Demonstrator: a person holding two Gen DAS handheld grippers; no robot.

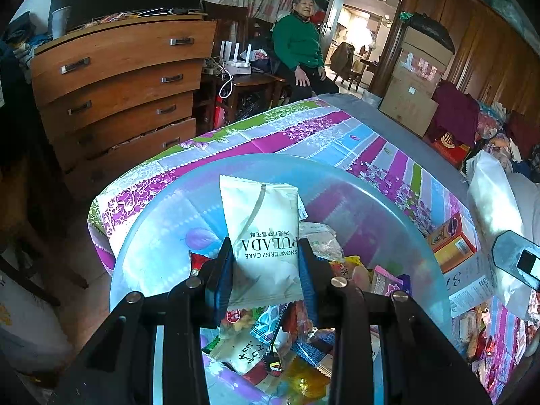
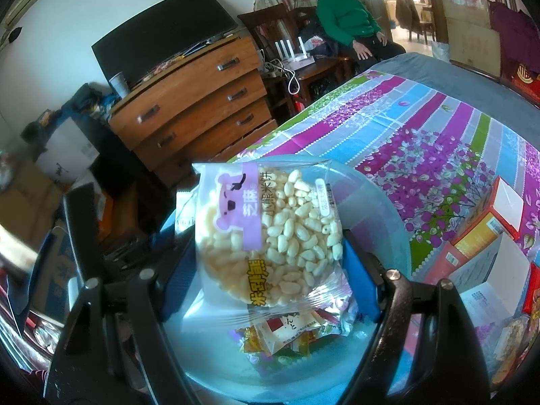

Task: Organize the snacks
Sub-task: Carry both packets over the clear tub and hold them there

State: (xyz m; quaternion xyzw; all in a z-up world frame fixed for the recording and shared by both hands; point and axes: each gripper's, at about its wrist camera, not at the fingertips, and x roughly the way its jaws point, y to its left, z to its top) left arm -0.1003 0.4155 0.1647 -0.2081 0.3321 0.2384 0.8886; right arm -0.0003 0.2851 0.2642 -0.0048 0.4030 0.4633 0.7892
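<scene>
1. The left gripper (image 1: 265, 263) has its jaws set narrow and clamped on a white snack packet (image 1: 263, 233) (printed "SNOW CRISP CAKE"); the blue pads (image 1: 225, 270) press its 2 sides.
2. That packet stands upright between the jaws, most of it rising above them, over the clear plastic bowl (image 1: 162, 222).
3. The right gripper (image 2: 270, 266) has its jaws set wide and closed on a rice cake packet (image 2: 270, 233), a clear wrapper with a purple bear on it, gripped at both edges.
4. This packet lies flat across the gap between the jaws, above the same pale bowl (image 2: 378, 209).
5. The bowl sits on a table with a flowered cloth (image 1: 337, 135) and holds a heap of small wrapped snacks (image 1: 270, 344) under both grippers.
6. Just beside the bowl on the cloth lie orange and white boxes (image 2: 486, 226).
7. A person in a green top (image 1: 297, 47) sits near a wooden chest of drawers (image 1: 118, 84) behind the table.
</scene>
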